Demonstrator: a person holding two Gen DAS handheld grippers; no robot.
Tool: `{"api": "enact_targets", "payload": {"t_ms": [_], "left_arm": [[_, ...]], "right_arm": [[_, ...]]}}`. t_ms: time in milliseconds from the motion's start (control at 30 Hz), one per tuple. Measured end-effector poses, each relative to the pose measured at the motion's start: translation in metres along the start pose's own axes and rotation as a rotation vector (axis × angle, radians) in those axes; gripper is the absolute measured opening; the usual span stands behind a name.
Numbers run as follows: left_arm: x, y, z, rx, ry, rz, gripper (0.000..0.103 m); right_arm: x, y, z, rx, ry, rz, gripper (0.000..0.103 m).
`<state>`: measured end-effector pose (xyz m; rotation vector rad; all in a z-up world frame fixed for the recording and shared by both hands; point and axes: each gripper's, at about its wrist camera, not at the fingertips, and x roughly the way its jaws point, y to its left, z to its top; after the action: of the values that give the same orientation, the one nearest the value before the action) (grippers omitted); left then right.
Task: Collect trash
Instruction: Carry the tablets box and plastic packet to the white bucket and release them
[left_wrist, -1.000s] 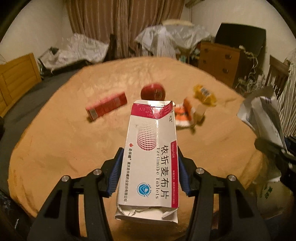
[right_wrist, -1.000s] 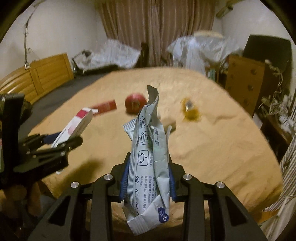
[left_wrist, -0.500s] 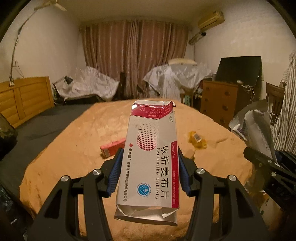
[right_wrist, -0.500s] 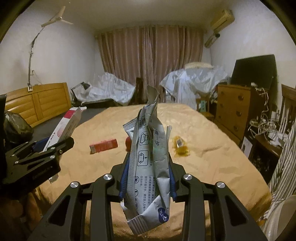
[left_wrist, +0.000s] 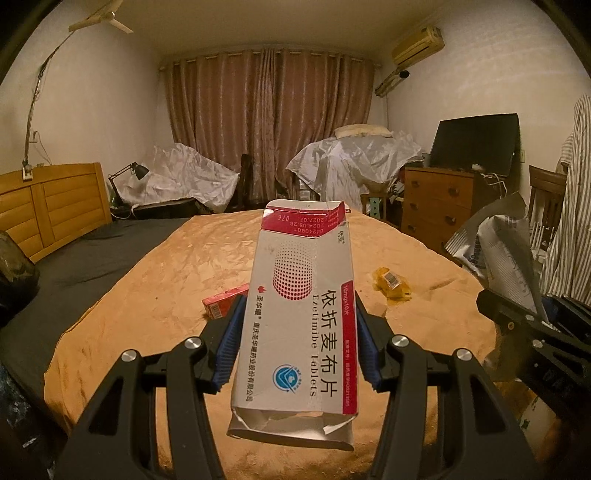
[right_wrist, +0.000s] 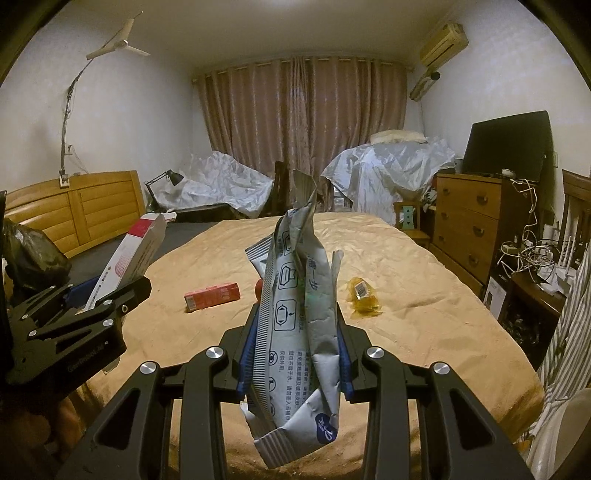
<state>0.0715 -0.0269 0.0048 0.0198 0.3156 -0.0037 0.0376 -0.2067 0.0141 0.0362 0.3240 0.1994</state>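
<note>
My left gripper (left_wrist: 299, 343) is shut on a white and red tablet box (left_wrist: 303, 306), held upright above the bed; the same box (right_wrist: 129, 258) shows at the left of the right wrist view. My right gripper (right_wrist: 295, 350) is shut on a crumpled grey and white wrapper (right_wrist: 299, 314), which also appears at the right edge of the left wrist view as the wrapper (left_wrist: 498, 251). On the tan blanket (right_wrist: 424, 295) lie a small red box (right_wrist: 212, 295), a yellow wrapper (right_wrist: 364, 295) and a red round object (right_wrist: 258, 288), mostly hidden behind my wrapper.
A wooden dresser (right_wrist: 469, 229) with a dark screen stands to the right, with cables beside it. Covered furniture (right_wrist: 388, 173) sits before the curtains. A wooden headboard (right_wrist: 81, 214) and a dark bag (right_wrist: 29, 254) are at the left. Striped fabric (right_wrist: 569, 325) hangs at the far right.
Both grippers rose and tilted up from looking down at the blanket to looking across the room. Box and wrapper stay clamped. Over the last half second almost nothing moved.
</note>
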Motion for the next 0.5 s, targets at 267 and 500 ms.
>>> {"api": "enact_targets", "payload": {"t_ms": [267, 500], "left_arm": [[0.002, 0.002, -0.001, 0.001, 0.004, -0.005, 0.052], [0.0, -0.026, 0.006, 0.026, -0.008, -0.062, 0.052]], "right_arm": [[0.004, 0.003, 0.003, 0.0, -0.004, -0.003, 0.037], [-0.012, -0.013, 0.01, 0.013, -0.006, -0.05, 0.037]]}}
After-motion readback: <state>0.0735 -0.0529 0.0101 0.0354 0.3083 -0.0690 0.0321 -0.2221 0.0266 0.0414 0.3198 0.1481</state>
